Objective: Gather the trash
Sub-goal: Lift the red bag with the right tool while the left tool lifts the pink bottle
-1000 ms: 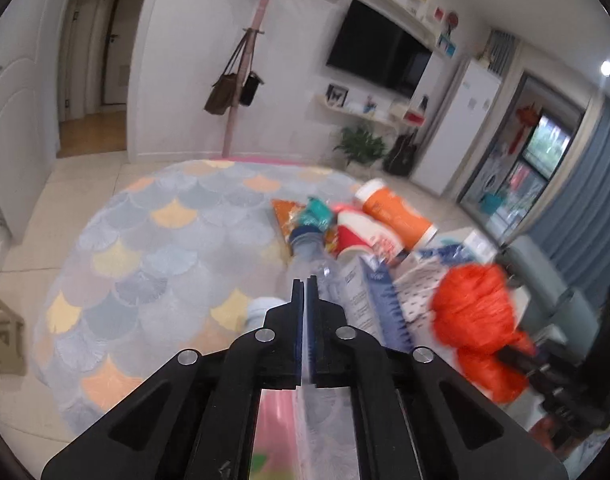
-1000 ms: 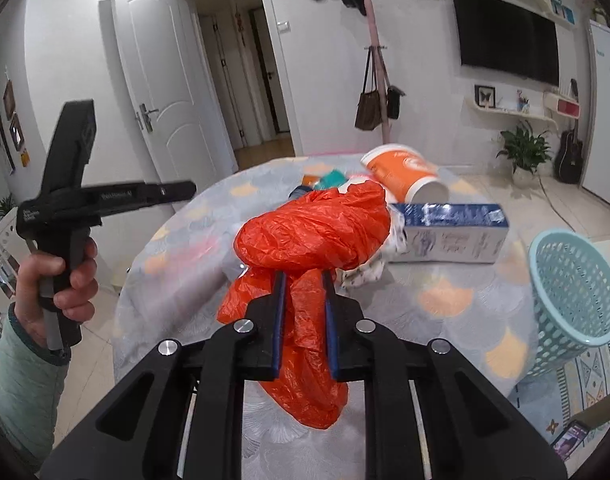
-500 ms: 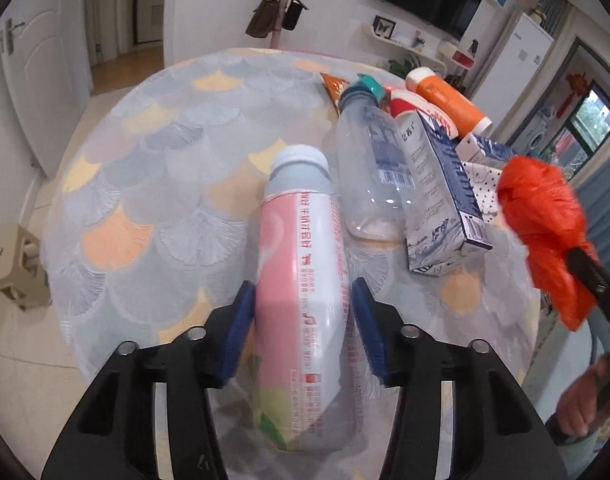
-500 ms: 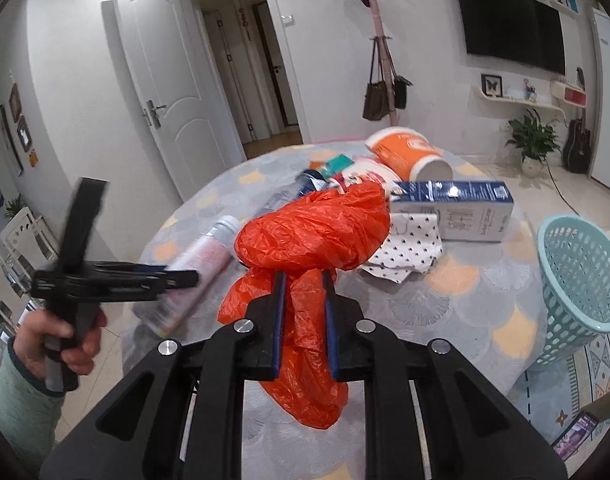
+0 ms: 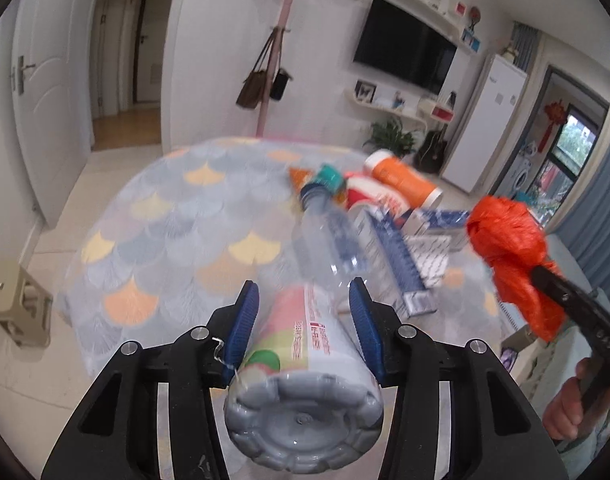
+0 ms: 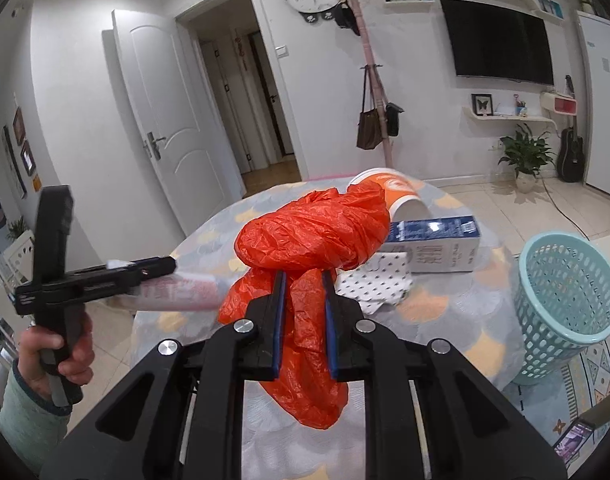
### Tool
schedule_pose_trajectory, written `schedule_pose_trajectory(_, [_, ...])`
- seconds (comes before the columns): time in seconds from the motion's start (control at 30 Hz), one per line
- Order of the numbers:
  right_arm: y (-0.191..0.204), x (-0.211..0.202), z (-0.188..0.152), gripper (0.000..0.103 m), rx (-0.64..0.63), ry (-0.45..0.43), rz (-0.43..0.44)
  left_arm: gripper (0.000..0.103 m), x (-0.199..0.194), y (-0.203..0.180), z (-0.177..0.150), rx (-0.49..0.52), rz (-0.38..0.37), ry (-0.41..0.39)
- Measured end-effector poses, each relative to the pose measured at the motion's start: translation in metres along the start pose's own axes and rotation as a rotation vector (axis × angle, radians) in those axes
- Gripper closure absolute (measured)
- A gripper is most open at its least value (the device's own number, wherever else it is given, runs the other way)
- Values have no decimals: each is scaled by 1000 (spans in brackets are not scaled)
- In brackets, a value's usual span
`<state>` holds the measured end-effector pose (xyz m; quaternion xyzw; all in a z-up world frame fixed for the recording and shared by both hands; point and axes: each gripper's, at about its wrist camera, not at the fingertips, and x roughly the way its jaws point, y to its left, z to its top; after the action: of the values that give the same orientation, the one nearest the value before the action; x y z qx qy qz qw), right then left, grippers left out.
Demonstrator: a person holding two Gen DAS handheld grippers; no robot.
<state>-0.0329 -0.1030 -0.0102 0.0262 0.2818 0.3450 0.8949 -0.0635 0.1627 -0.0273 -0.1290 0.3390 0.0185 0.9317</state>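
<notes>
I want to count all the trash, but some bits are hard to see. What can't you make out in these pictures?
- Pink bottle cap: left wrist view, hidden behind the bottle's own body; blurred in the right wrist view.
- Bottle label text: too small and blurred to read.
- Table behind the orange bag: right wrist view, the bag covers it.
- Basket inside: right wrist view, the wall hides its bottom.
- Clear bottle: left wrist view, motion-blurred.

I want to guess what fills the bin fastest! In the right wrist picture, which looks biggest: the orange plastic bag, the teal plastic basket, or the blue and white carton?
1. Orange plastic bag: biggest, but nearest the camera, so unsure.
2. Teal plastic basket.
3. Blue and white carton: smallest, lying farther back.
</notes>
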Motion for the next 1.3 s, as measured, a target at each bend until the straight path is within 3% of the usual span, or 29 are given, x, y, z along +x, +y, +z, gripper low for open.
schedule_pose_trajectory(0.2, [-13,-2,-2,89,15,7,-28,59,5,-7,-22,62,34,111])
schedule_pose_trajectory(0.3, [-17,-2,-3,89,27,7,-22,72,11,-6,-51,48,50,184])
schedule_pose_trajectory(0.43, [-16,2,-4,89,26,20,-17,60,18,-13,-66,35,71,215])
schedule_pose_trajectory(0.5, [-14,0,-4,89,23,20,-15,46,24,-16,-65,40,57,258])
schedule_pose_trajectory(0.57, [-15,-2,-4,89,25,13,-11,46,30,-18,-66,50,68,299])
schedule_pose_trajectory(0.67, [-20,-2,-5,89,34,14,-18,56,45,-14,-67,19,72,349])
schedule_pose_trajectory(0.77, [-23,-1,-6,89,34,22,-28,57,43,-10,-67,3,64,315])
schedule_pose_trajectory(0.97, [-30,-1,-2,89,38,7,-25,57,-4,-18,-48,7,12,93])
schedule_pose_trajectory(1.07, [-32,-4,1,89,33,-7,-32,57,-19,-29,-36,20,-10,21])
schedule_pose_trajectory(1.3, [-63,-20,11,89,51,-62,-120,57,-12,-82,1,79,-115,-55])
